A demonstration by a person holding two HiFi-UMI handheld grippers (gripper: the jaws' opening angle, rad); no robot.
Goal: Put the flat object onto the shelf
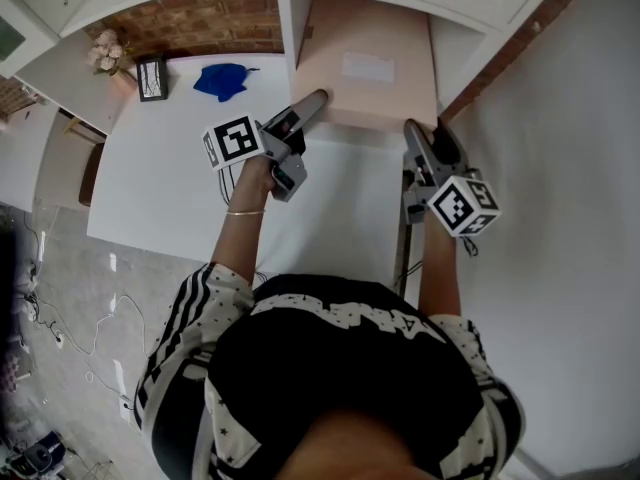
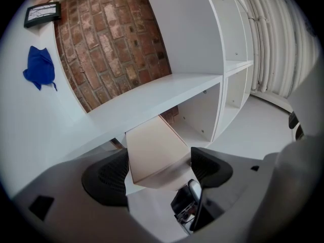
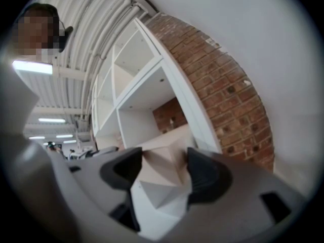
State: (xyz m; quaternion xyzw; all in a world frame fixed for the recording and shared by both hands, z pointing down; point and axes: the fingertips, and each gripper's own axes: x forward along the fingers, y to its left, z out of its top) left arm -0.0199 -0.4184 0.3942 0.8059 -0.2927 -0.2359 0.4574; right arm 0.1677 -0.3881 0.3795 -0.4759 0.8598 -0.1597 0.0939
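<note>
The flat object is a thin beige cardboard box (image 1: pixel 370 63) with a white label, held level between both grippers. Its far end reaches into a compartment of the white shelf unit (image 1: pixel 285 28). My left gripper (image 1: pixel 305 113) clamps the box's near left corner. In the left gripper view the box (image 2: pixel 152 148) fills the gap of that gripper (image 2: pixel 159 172) and touches both dark pads. My right gripper (image 1: pixel 420 140) holds the near right corner. In the right gripper view the box corner (image 3: pixel 164 161) sits wedged in the right gripper (image 3: pixel 164 168).
A white table (image 1: pixel 170 178) lies to the left, with a blue cloth (image 1: pixel 222 80), a small framed picture (image 1: pixel 152 78) and flowers (image 1: pixel 106 50) at its back. A brick wall (image 2: pixel 111 39) stands behind the shelf. Cables lie on the floor (image 1: pixel 80 338). A white wall is on the right.
</note>
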